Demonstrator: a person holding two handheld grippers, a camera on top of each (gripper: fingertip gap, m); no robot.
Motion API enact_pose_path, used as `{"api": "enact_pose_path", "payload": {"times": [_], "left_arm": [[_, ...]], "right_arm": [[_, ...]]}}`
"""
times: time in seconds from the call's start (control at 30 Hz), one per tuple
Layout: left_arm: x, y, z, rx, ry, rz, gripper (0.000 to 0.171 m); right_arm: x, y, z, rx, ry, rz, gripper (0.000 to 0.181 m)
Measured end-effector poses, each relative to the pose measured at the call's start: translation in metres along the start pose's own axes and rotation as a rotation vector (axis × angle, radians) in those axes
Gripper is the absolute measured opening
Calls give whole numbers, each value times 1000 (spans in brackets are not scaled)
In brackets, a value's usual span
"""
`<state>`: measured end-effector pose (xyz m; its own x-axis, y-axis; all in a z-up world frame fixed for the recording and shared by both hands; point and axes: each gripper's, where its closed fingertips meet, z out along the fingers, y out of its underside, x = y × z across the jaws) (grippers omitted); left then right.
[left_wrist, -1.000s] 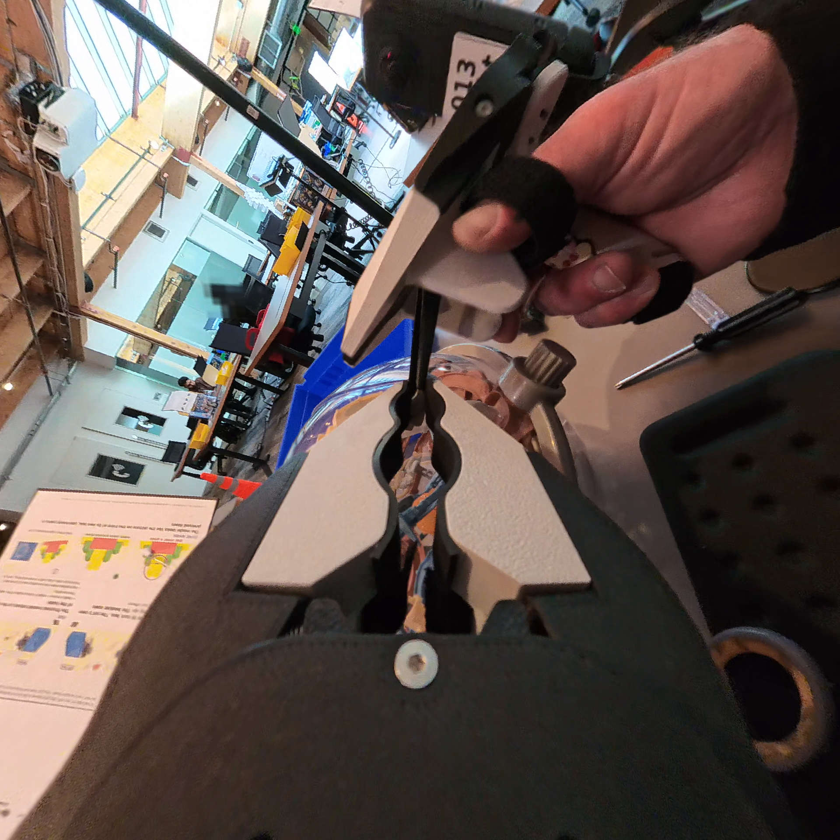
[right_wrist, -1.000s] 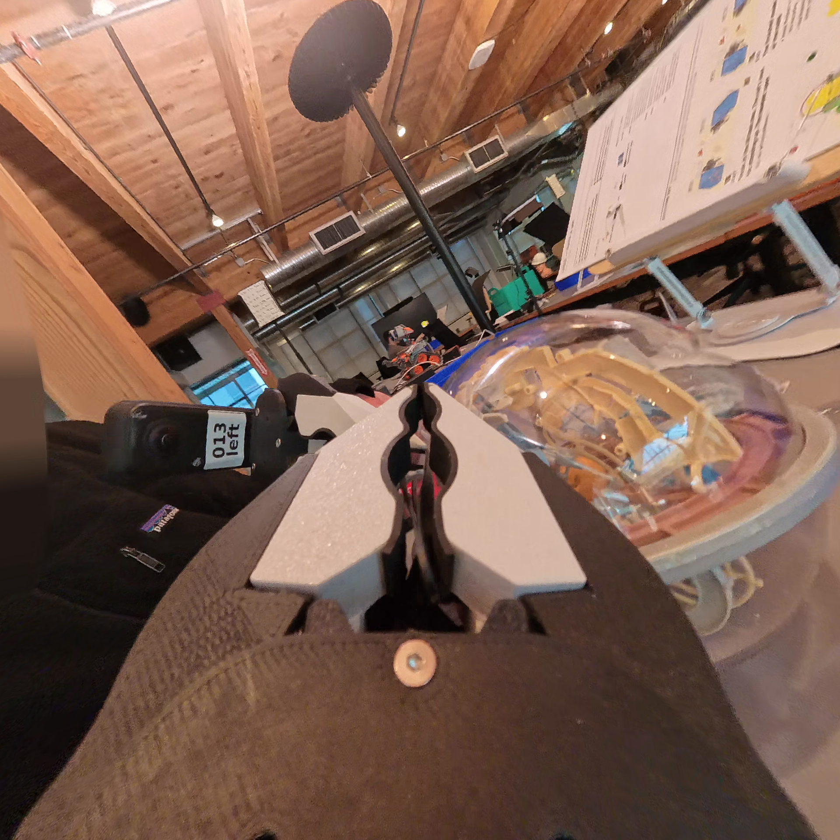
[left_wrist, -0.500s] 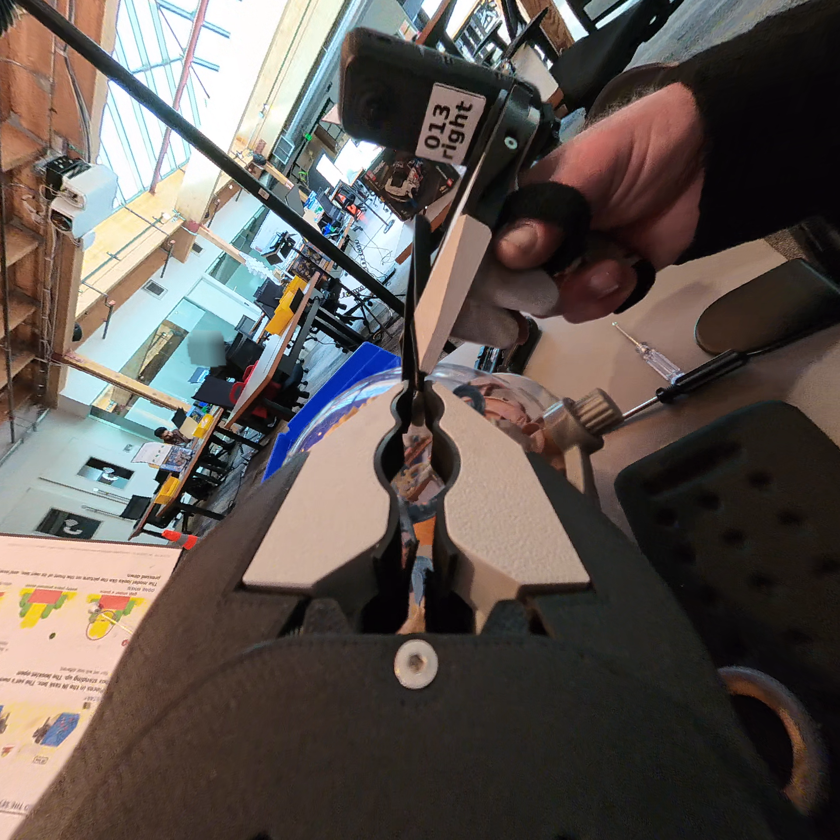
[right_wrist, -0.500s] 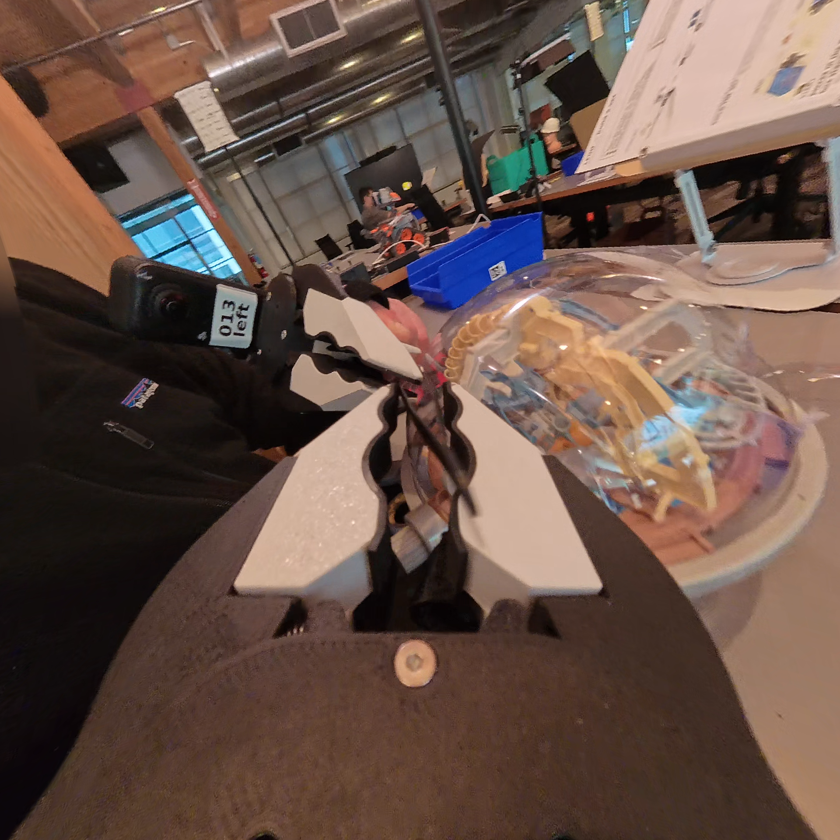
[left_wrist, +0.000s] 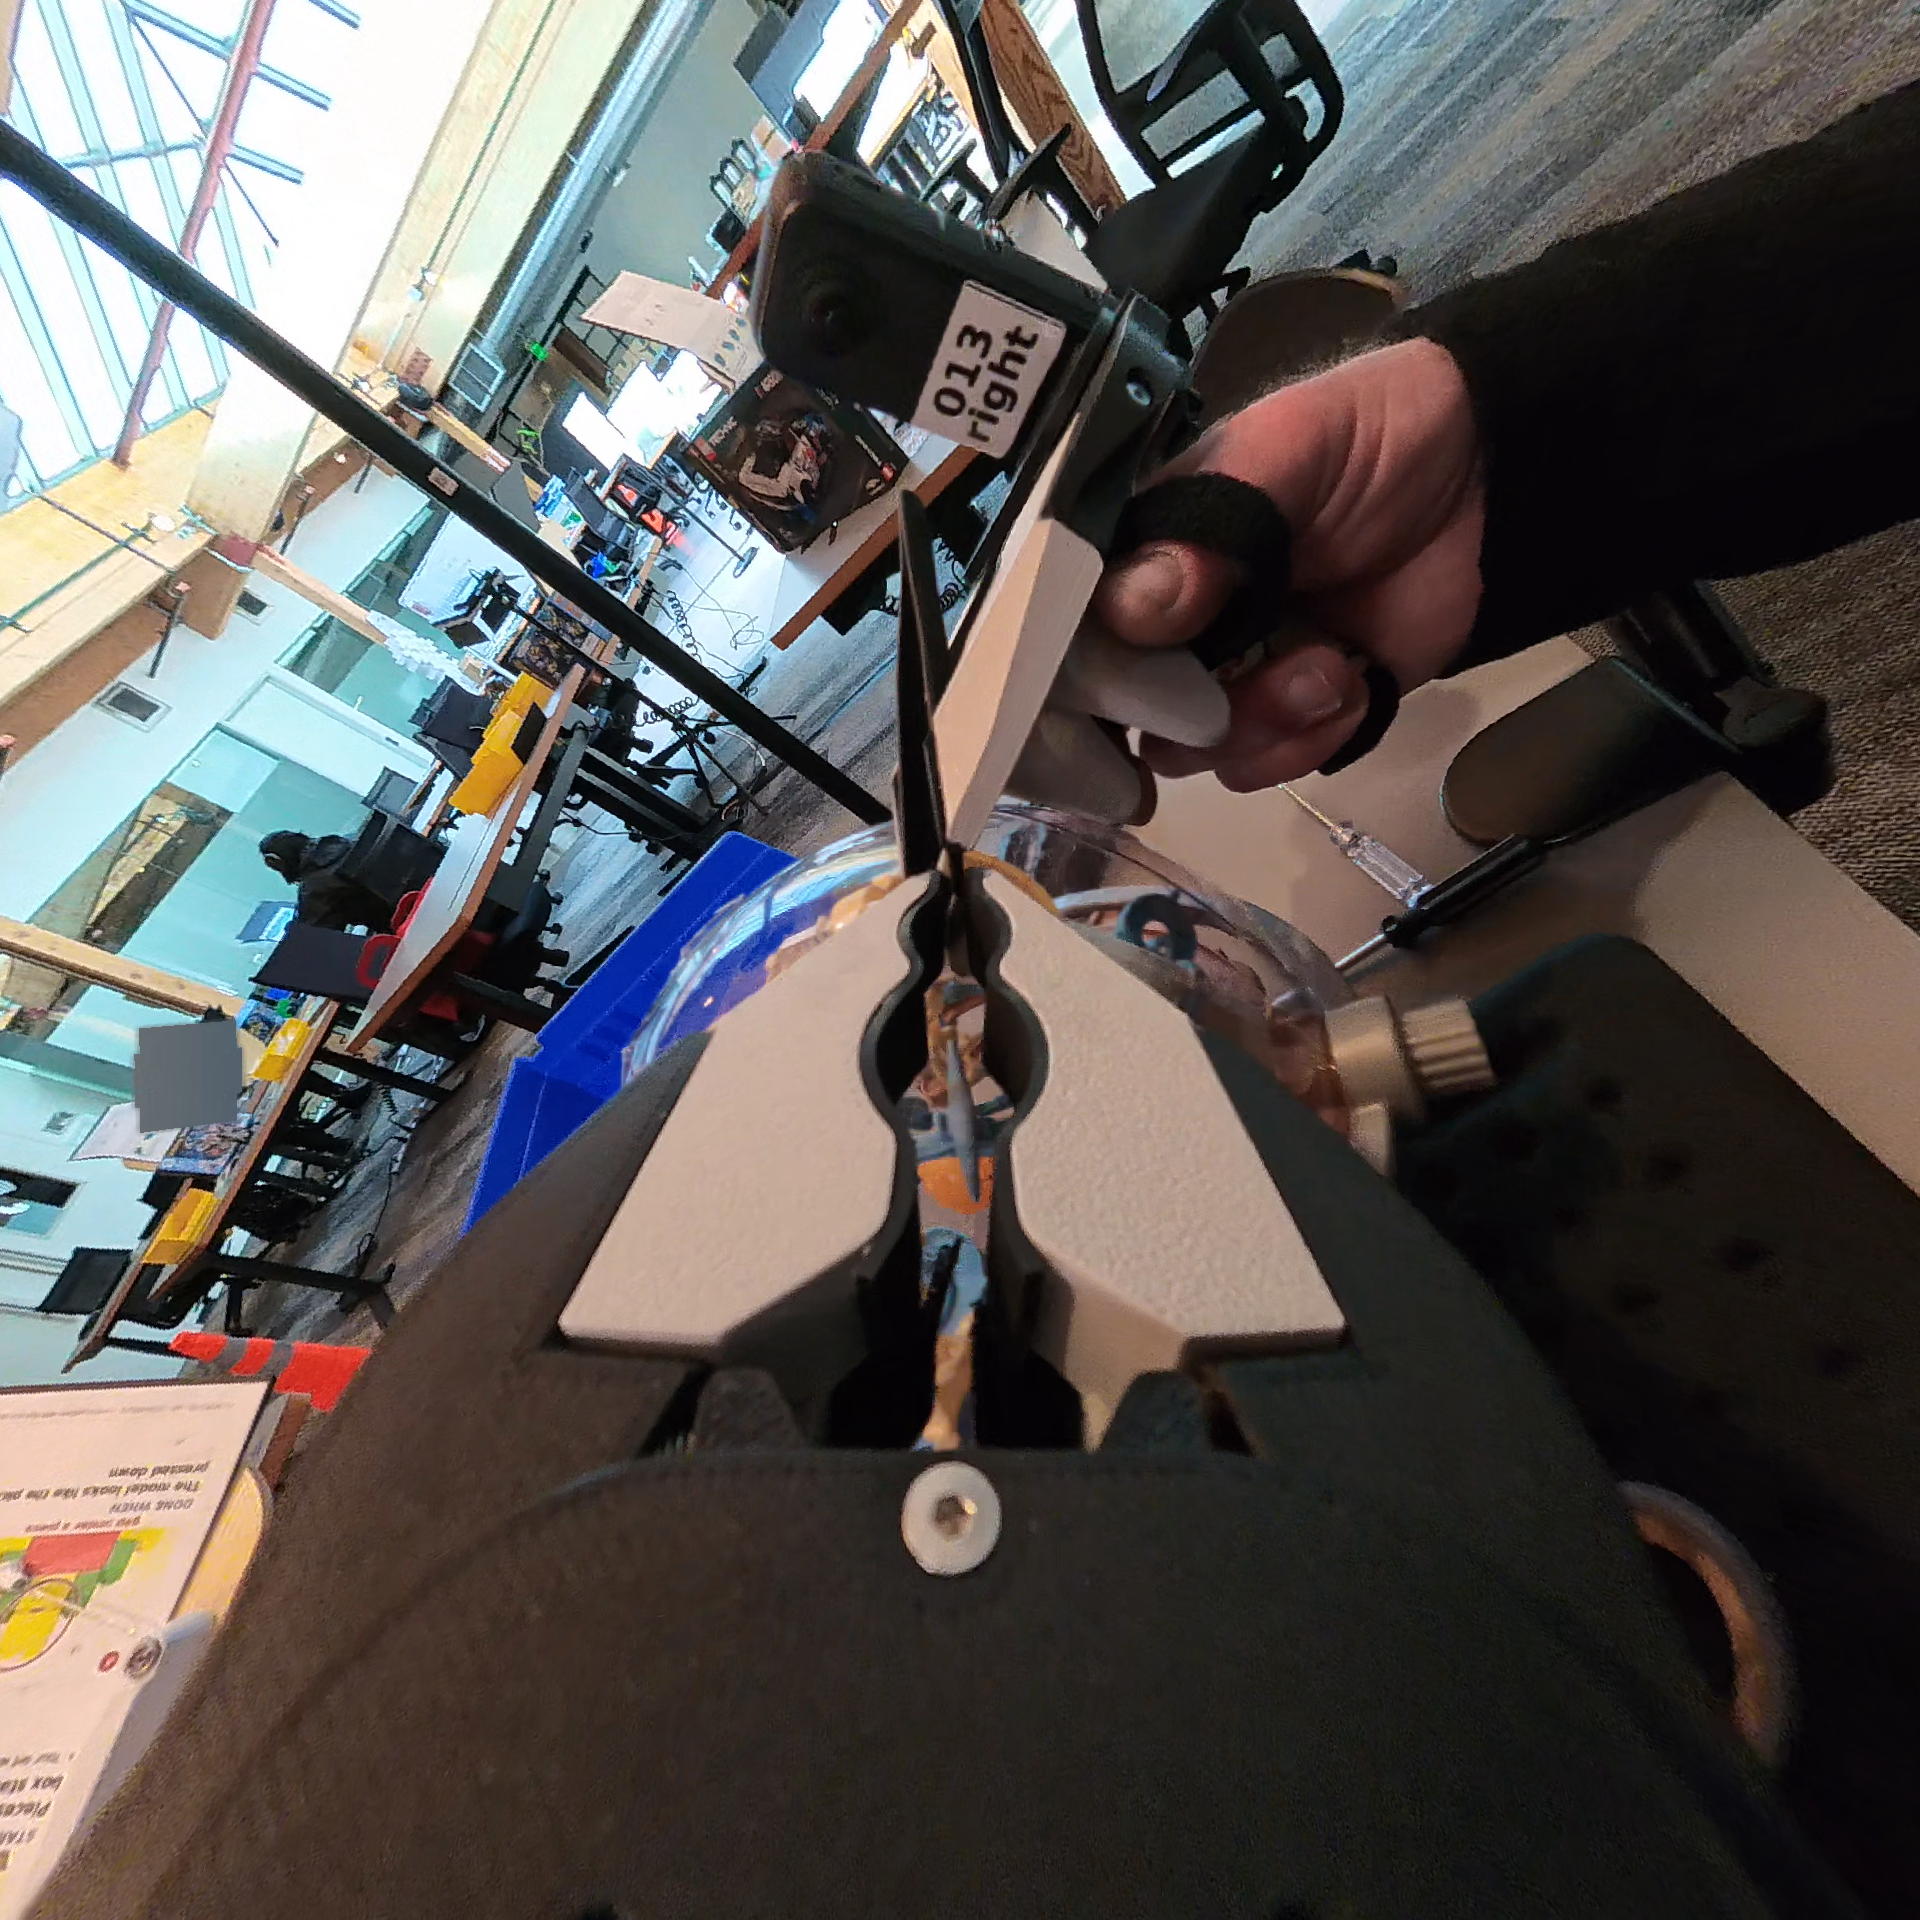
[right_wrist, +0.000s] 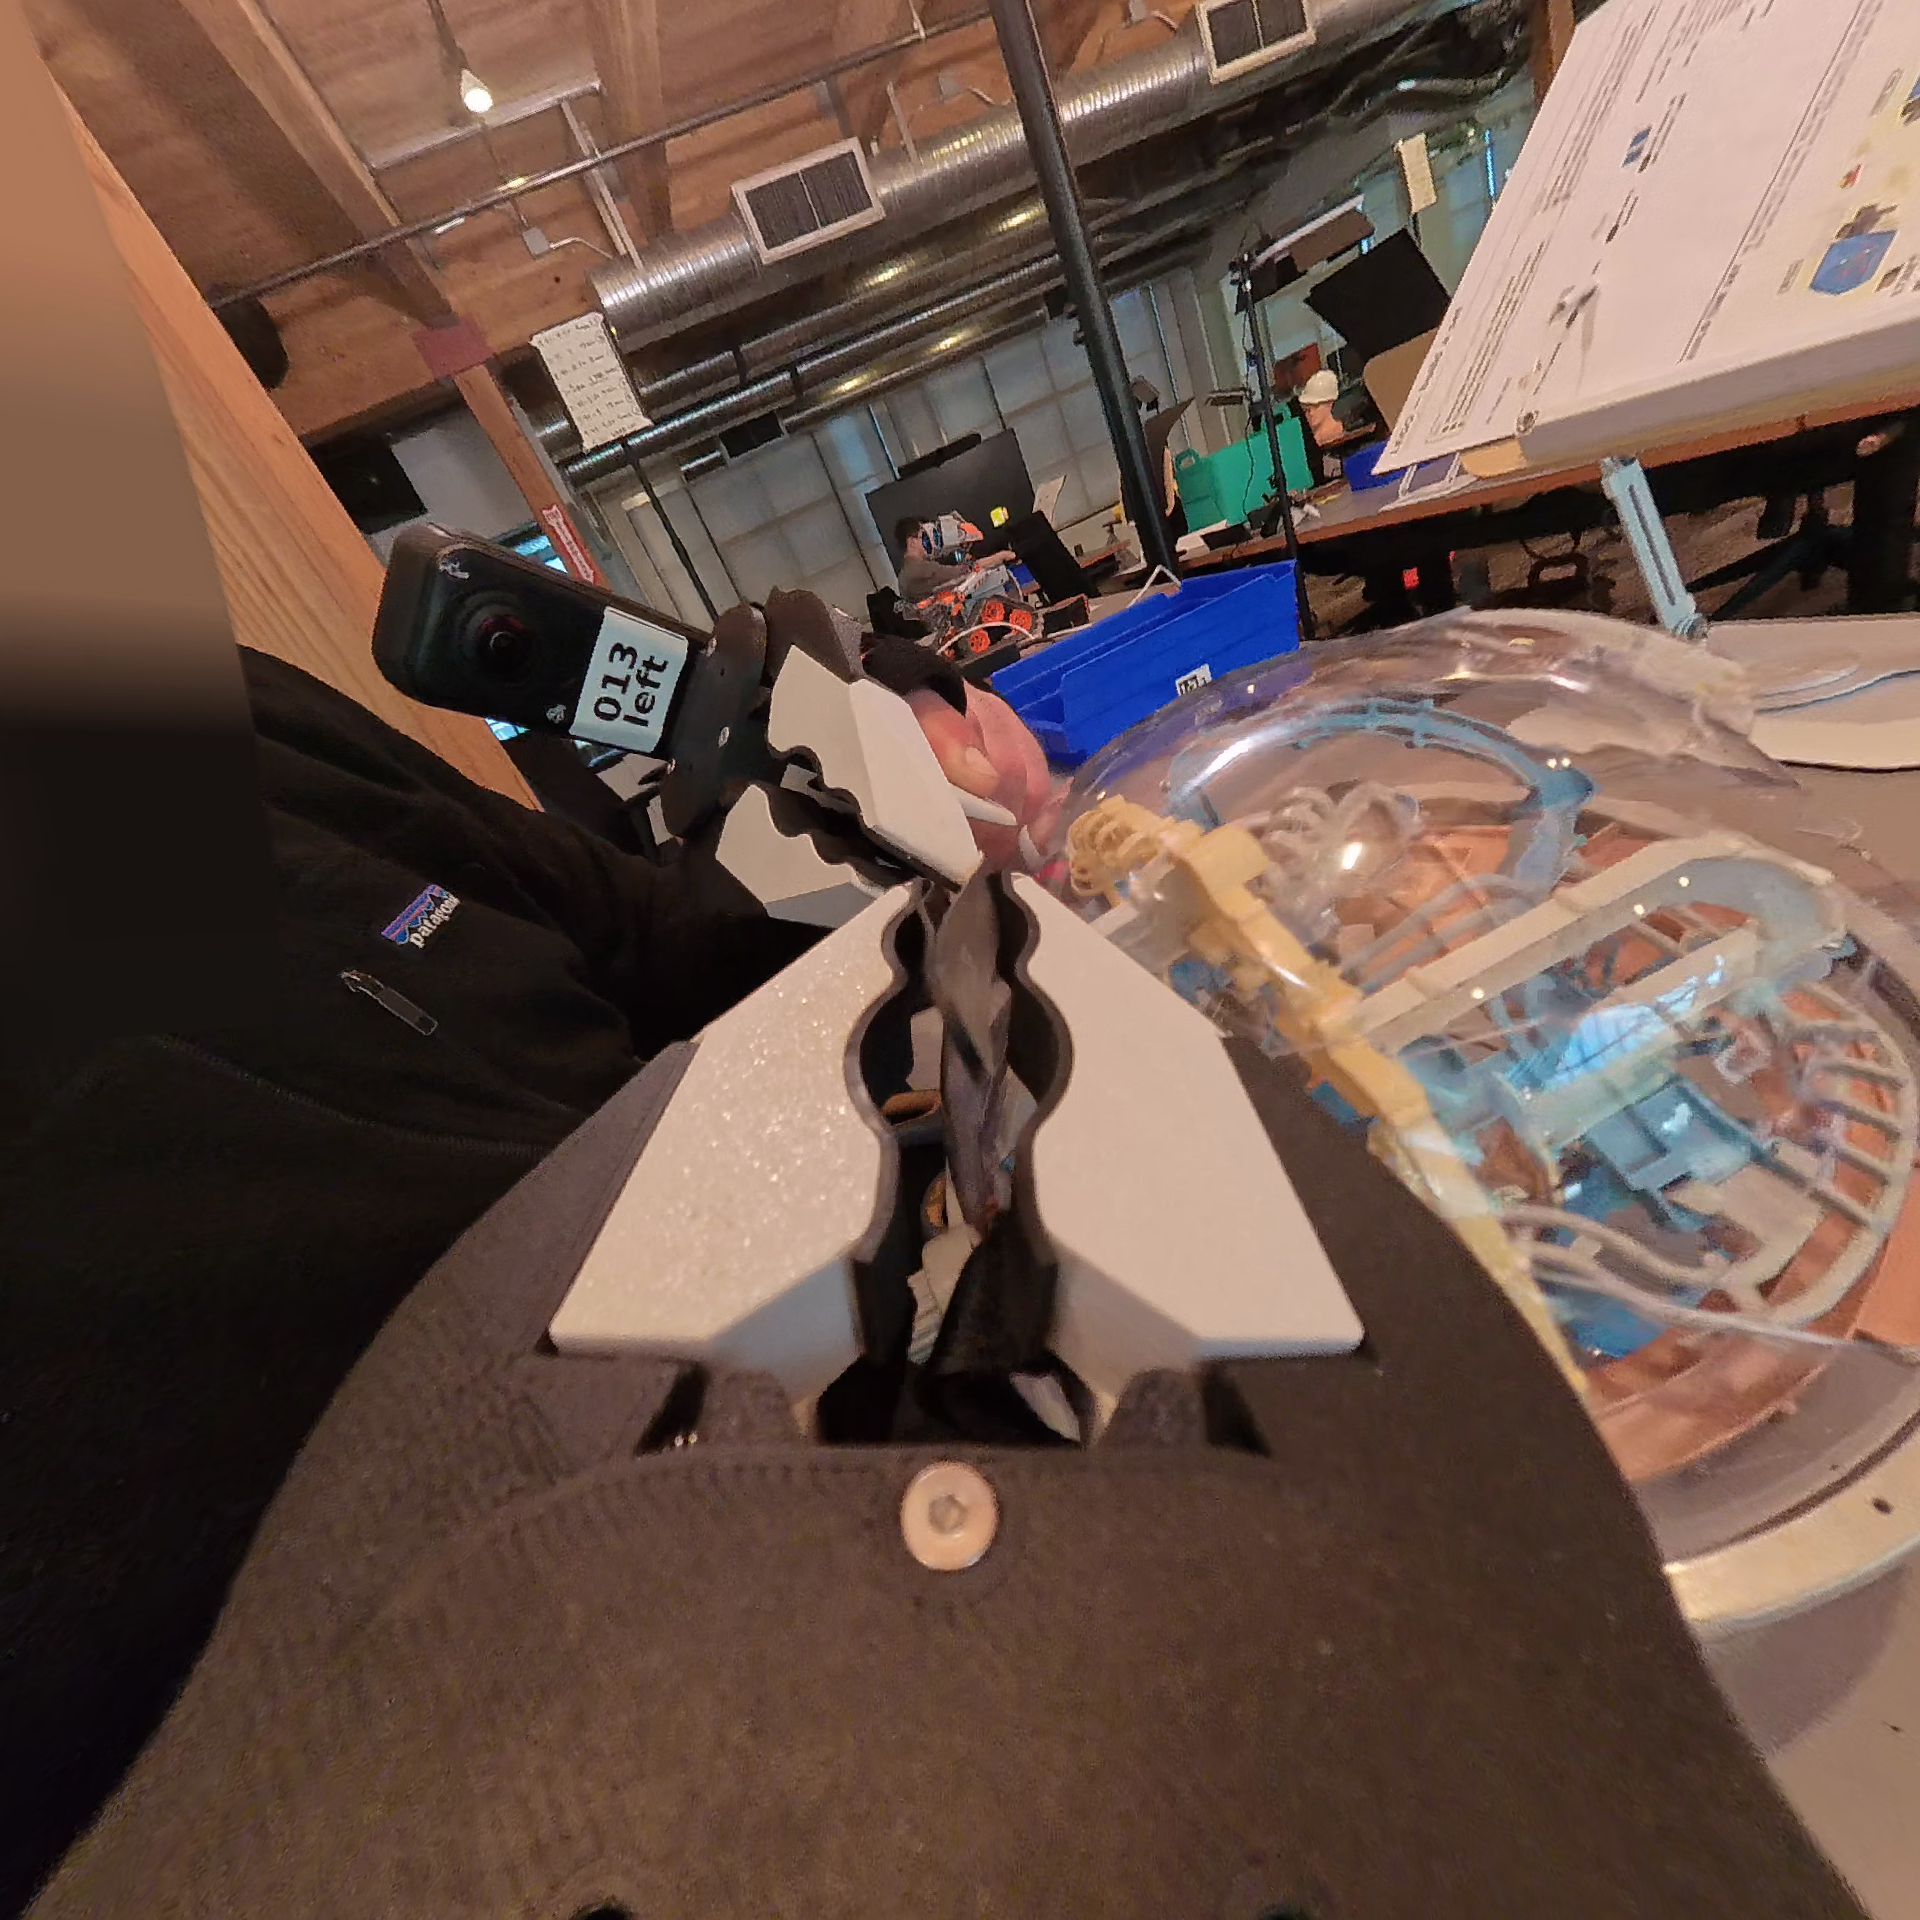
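A clear plastic dome with a cream, blue and orange maze inside sits on a round grey base. It also shows just beyond my left fingertips in the left wrist view. My left gripper is shut on the low end of a thin black strip. The strip runs up to the right gripper, which a hand holds above the dome. In the right wrist view my right gripper is shut on the same dark strip. The left gripper's fingers meet it tip to tip, left of the dome.
A screwdriver lies on the white table past a black perforated pad. A metal knob sticks out beside the dome. A printed sheet on a stand and a blue bin stand behind. My two grippers' fingertips are within a few centimetres of each other. The screwdriver is about 20 cm from both grippers' fingertips.
The right gripper has lifted and tilted above the dome. The black strip between the two grippers shows longer. The right wrist view has swung down towards the left gripper and the dome.
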<state>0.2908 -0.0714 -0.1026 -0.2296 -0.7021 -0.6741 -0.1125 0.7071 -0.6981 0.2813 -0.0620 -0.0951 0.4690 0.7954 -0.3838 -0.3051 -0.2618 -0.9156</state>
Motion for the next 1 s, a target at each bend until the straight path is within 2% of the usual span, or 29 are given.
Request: {"api": "enact_pose_path", "payload": {"times": [0.33,0.5,0.57,0.6,0.63,0.73,0.83,0.9,0.97,1.0], "left_arm": [[5,-7,4,19,67,-68,0],[6,-14,4,36,52,-59,16],[6,-17,2,53,41,-77,16],[4,-18,0,60,22,-88,26],[-4,-19,-2,56,-31,-81,52],[-3,-17,-4,18,-27,-64,44],[-15,-15,-6,6,-84,-103,33],[-18,-14,-6,1,-59,-139,13],[-13,-18,-7,10,-11,-153,1],[-13,-18,-7,9,-14,-145,1]], "right_arm": [[-6,-2,-8,15,3,-19,8],[-7,-8,-10,61,-10,-17,7],[-7,-8,-10,68,-20,-11,7],[-6,-9,-11,80,-19,-5,6],[-4,-10,-12,91,-9,-4,4],[-2,-13,-16,120,4,-5,2],[-7,-13,-12,106,-11,-20,3],[-9,-14,-10,107,-27,-16,3],[-11,-16,-10,117,-41,-11,2],[-12,-17,-10,118,-47,-11,3]]}}
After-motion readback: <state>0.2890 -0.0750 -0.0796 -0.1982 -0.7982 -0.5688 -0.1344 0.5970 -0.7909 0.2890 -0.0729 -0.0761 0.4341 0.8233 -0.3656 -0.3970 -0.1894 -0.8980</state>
